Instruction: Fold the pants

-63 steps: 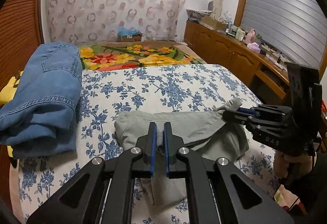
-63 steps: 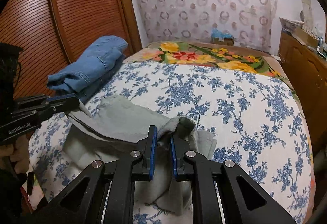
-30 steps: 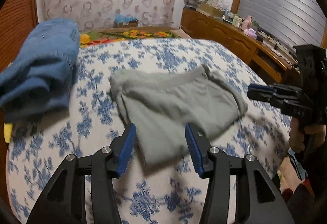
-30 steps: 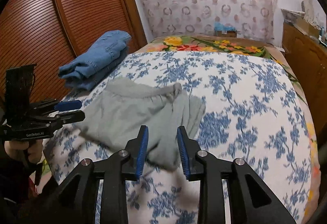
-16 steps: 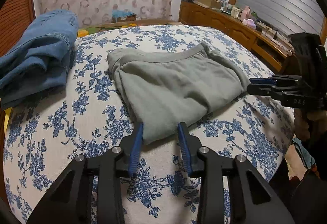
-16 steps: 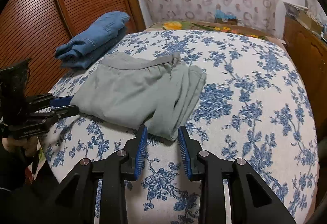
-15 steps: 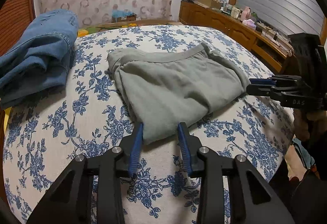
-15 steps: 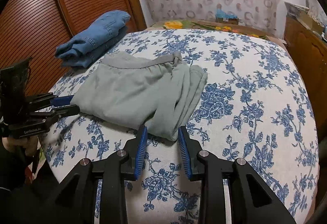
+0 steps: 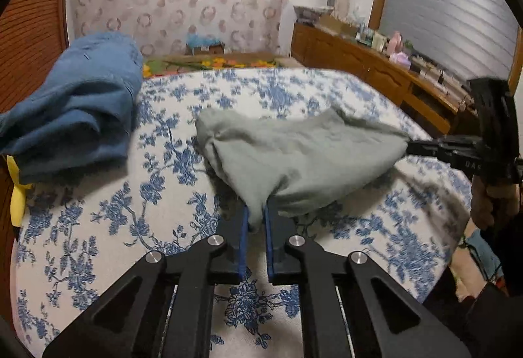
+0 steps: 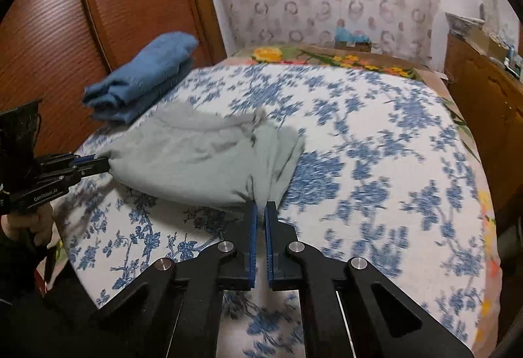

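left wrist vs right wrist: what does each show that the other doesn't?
Left wrist only: the sideboard with clutter, the slatted blind and a yellow cloth at the bed edge.
Right wrist only: the wooden wardrobe door in full.
Both: the grey pants pinched at two corners by the left tool and right tool, the folded jeans and the floral bedspread.

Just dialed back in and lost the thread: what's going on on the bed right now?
A person is folding the grey pants with a hand-held gripper in each hand. The left hand-held gripper is shut on one near corner of the folded bundle and the right hand-held gripper is shut on the other, and the near edge is raised off the floral bedspread. A folded pair of blue jeans lies to the left, by the wooden wardrobe door.
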`<state>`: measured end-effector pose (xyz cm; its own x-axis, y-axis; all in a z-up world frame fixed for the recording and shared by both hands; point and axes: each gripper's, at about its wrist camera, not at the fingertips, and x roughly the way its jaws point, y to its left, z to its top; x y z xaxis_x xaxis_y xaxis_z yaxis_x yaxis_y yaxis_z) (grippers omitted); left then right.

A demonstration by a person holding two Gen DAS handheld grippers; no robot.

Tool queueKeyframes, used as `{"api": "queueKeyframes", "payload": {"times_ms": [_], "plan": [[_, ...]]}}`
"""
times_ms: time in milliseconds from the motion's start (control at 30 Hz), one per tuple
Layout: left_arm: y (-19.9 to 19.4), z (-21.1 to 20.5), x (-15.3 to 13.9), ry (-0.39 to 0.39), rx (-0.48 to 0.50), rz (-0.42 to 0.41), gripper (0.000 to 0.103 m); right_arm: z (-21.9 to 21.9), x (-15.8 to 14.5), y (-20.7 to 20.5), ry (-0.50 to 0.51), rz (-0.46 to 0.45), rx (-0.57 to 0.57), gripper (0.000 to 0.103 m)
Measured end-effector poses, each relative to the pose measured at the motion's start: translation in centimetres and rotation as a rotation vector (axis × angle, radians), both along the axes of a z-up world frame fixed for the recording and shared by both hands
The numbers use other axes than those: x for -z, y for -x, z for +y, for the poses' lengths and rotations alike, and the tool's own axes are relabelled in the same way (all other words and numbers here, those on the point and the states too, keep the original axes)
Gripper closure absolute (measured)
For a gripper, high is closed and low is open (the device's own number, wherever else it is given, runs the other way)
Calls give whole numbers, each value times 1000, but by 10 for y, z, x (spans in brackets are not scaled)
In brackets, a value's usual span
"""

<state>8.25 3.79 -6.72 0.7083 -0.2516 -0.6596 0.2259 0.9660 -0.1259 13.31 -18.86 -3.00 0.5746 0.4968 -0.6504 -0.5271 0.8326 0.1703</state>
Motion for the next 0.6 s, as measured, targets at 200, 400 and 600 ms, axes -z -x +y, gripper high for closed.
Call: {"api": "queueKeyframes", "payload": {"times_ms": [200,400,600], "plan": [[12,-6,-5,-15,23,5,93,-11,-5,23,-13,-18,-10,100],[33,-11,-11,-4,52,9,93,-23,-11,41,-27,-14,-17,100],[43,-26,0,-43,69,50,92,-28,-3,61,40,-4,-36,100]]}}
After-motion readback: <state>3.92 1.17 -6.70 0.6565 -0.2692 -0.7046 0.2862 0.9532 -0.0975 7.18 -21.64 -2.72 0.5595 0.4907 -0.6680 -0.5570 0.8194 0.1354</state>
